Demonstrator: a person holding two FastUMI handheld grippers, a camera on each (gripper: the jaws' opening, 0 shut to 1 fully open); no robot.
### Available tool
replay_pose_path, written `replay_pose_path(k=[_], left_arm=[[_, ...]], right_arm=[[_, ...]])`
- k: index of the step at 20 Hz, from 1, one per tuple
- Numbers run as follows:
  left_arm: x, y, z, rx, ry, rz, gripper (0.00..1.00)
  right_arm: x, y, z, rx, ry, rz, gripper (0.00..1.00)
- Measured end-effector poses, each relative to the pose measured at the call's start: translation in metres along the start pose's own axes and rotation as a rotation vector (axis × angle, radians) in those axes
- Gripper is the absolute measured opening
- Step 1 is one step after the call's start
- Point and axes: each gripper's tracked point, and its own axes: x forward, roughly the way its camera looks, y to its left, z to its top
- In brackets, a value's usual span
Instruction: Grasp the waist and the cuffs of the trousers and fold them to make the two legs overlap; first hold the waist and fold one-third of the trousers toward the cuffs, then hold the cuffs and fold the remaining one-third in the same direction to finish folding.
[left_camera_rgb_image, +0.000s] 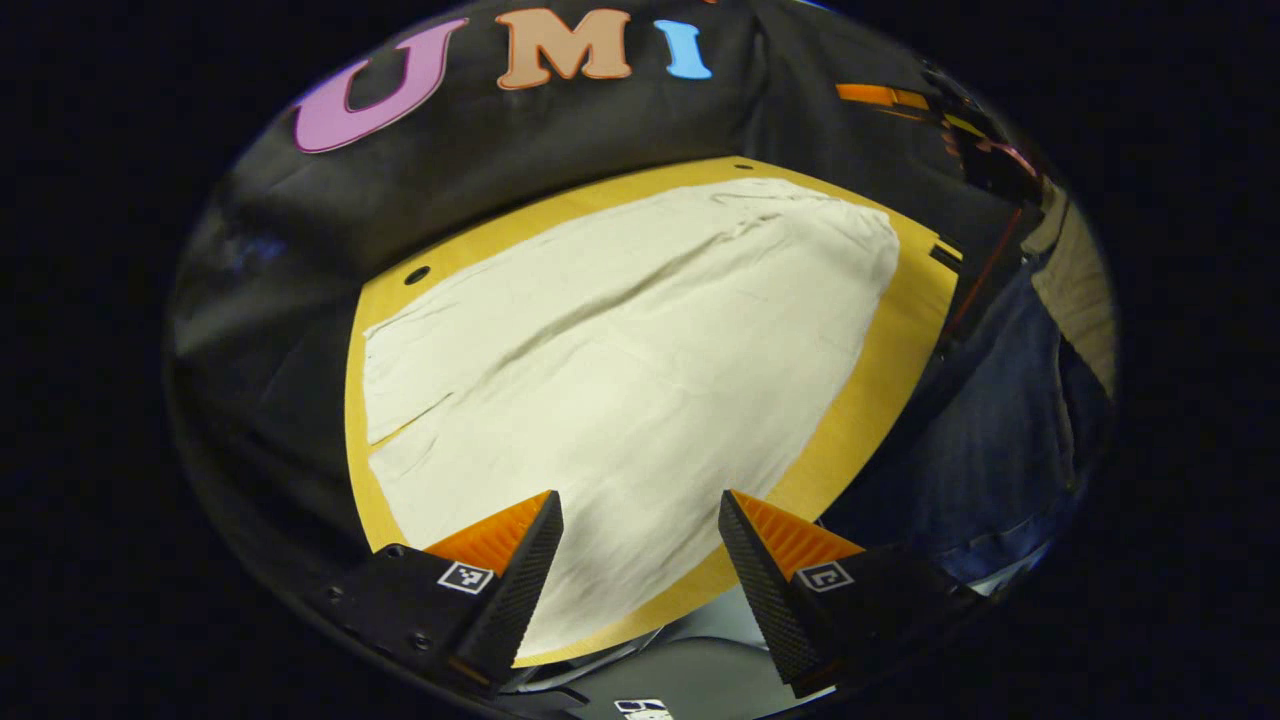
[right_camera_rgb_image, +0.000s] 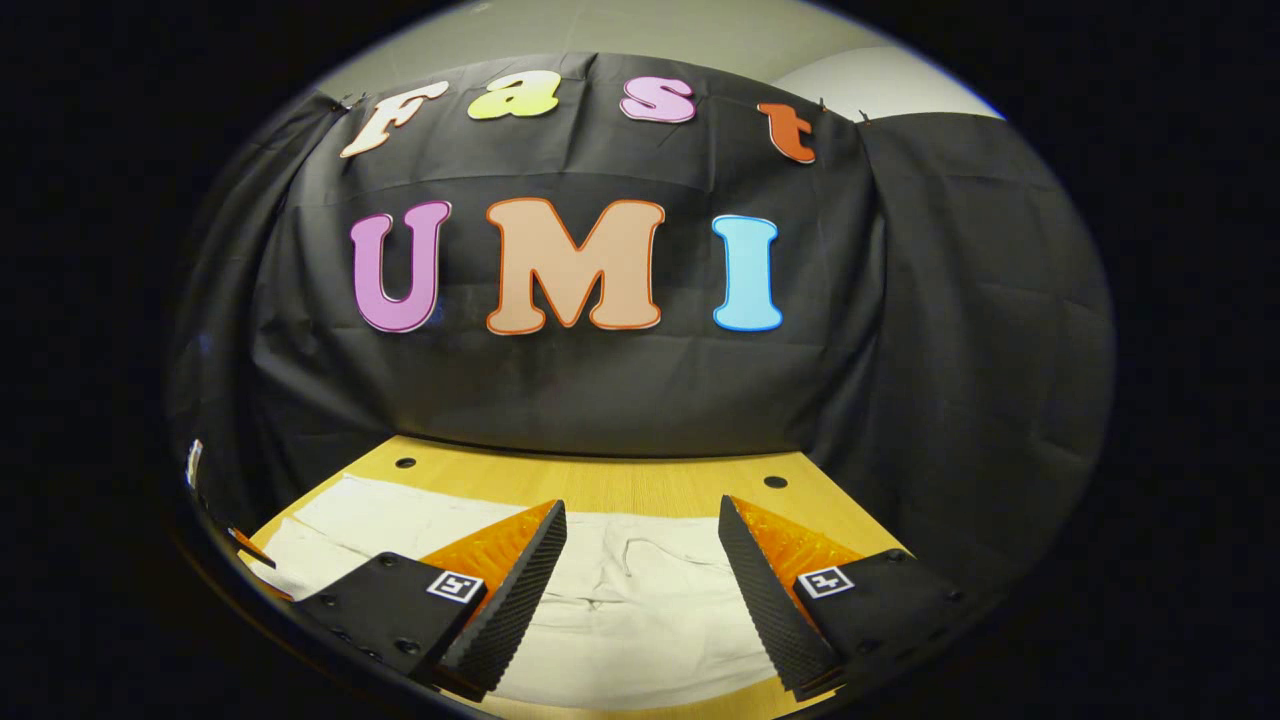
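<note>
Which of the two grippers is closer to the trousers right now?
Hard to call; perhaps the right. The right gripper hangs open low over one end of the trousers. The left gripper, also open, looks down on the trousers from seemingly higher up.

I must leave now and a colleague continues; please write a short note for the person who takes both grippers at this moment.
Left gripper: open, holds nothing, above the near edge of the trousers.
Right gripper: open, holds nothing, above the trousers.
Trousers: spread flat on the wooden table, legs side by side.
Done: no fold visible yet.
Left: lay one leg over the other, fold the waist third toward the cuffs, then fold the cuffs third.
</note>
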Motion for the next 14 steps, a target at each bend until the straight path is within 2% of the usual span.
replay_pose_path(k=[5, 8, 14], left_arm=[[0.008, -0.001, -0.028, 0.041, 0.075, -0.089, 0.90], [0.011, 0.003, -0.045, 0.091, 0.129, -0.101, 0.89], [0.020, 0.004, -0.055, 0.167, 0.175, -0.152, 0.79]], right_arm=[[-0.007, 0.002, -0.018, 0.011, 0.052, -0.002, 0.98], [-0.008, -0.002, -0.023, 0.020, 0.072, -0.007, 0.98], [-0.005, -0.010, -0.024, 0.024, 0.085, -0.022, 0.98]])
